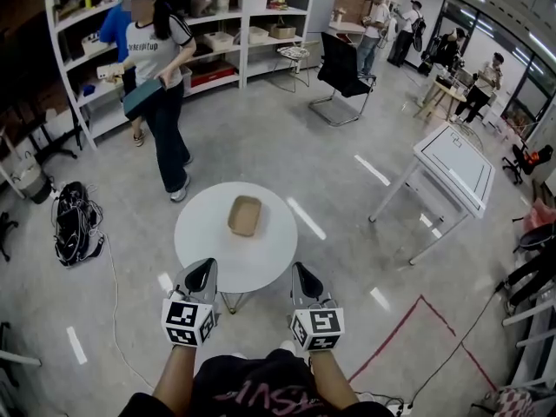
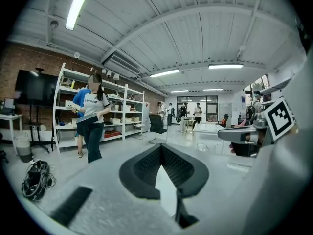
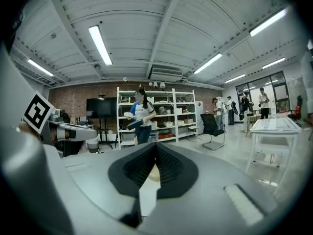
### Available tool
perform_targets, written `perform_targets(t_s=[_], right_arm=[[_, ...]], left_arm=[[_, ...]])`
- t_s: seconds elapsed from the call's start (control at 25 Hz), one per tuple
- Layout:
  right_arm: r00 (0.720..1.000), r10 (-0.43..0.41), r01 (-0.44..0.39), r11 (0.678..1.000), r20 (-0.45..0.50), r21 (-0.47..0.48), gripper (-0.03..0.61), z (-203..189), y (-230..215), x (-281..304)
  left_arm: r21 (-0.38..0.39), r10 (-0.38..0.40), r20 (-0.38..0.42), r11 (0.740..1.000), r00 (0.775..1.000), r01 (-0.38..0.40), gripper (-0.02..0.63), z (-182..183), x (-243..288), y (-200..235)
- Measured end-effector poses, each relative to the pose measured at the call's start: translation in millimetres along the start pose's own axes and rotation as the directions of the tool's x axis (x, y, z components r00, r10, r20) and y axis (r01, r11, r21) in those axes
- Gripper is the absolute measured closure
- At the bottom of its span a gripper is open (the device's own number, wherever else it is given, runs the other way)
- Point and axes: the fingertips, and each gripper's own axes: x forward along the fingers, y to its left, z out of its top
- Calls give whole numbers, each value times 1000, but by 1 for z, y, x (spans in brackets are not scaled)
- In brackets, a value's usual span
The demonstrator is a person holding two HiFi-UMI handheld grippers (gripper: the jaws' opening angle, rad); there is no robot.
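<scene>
Shallow tan rectangular tray (image 1: 245,215) near the middle of a round white table (image 1: 198,233), left gripper (image 1: 206,268) and right gripper (image 1: 301,270) above the table's near edge, both with jaws closed on nothing, well apart from the tray

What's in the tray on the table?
The tray shows only a bare brown floor; nothing lies in it. Its near wall hides a thin strip at most.
</scene>
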Motion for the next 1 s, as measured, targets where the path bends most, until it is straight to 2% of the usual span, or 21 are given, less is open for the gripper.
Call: perform_targets(t_s=[0.52,1.0], right_arm=[[1000,7,-6,1000,-15,19,569,-5,14,-5],[1000,3,-3,1000,-14,16,569,-9,10,10]], left_arm=[[-4,-12,-24,1000,1000,12,617,-7,-12,4],[-16,-22,-35,1000,999,21,617,-17,3,13]])
